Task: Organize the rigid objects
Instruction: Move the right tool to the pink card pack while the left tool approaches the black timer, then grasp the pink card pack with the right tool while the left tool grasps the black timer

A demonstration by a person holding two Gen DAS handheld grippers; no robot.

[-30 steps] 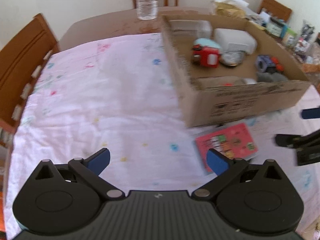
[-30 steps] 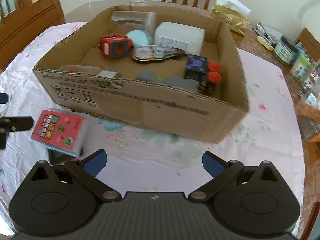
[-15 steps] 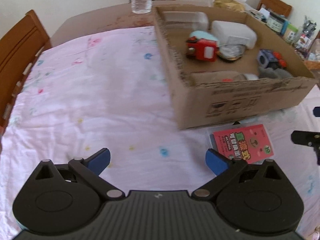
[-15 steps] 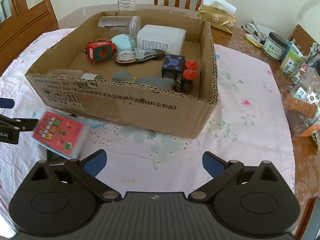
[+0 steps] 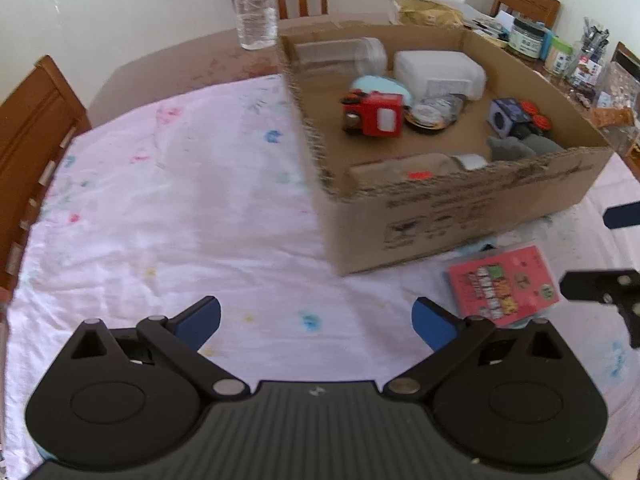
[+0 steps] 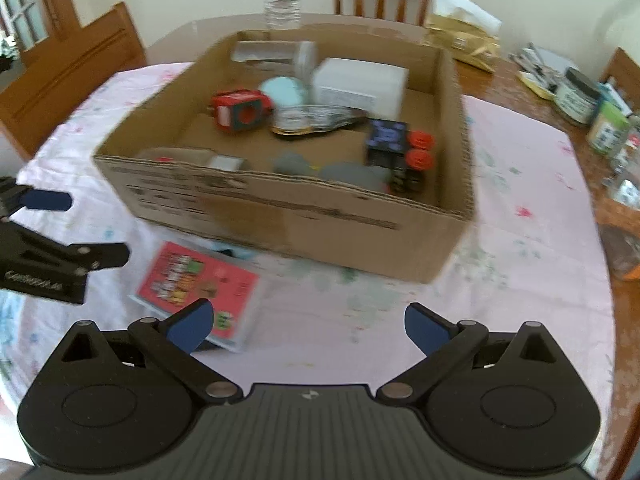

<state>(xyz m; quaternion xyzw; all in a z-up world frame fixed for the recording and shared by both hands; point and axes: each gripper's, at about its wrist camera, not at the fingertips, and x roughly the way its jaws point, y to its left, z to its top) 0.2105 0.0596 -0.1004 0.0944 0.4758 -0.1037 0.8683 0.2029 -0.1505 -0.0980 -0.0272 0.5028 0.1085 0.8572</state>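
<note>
A cardboard box [image 5: 460, 216] [image 6: 304, 216] stands on the pink tablecloth and holds several rigid objects: a red toy [image 5: 374, 114] [image 6: 238, 110], a white box [image 5: 438, 68] [image 6: 360, 84], a clear jar [image 5: 340, 54], a blue cube [image 6: 386, 138]. A flat red card box [image 5: 502, 286] [image 6: 196, 282] lies on the cloth in front of the cardboard box. My left gripper [image 5: 316, 318] is open and empty, left of the card box. My right gripper [image 6: 306, 326] is open and empty, its left finger over the card box's near edge.
A water bottle [image 5: 256, 4] stands behind the cardboard box. Jars and clutter [image 6: 588, 100] crowd the table's right side. Wooden chairs [image 5: 28, 128] stand around the table. The tablecloth [image 5: 168, 200] spreads left of the box.
My right gripper has moved left toward the card box, which now lies nearer its left finger. My left gripper has shifted a little; the card box sits further right in its view.
</note>
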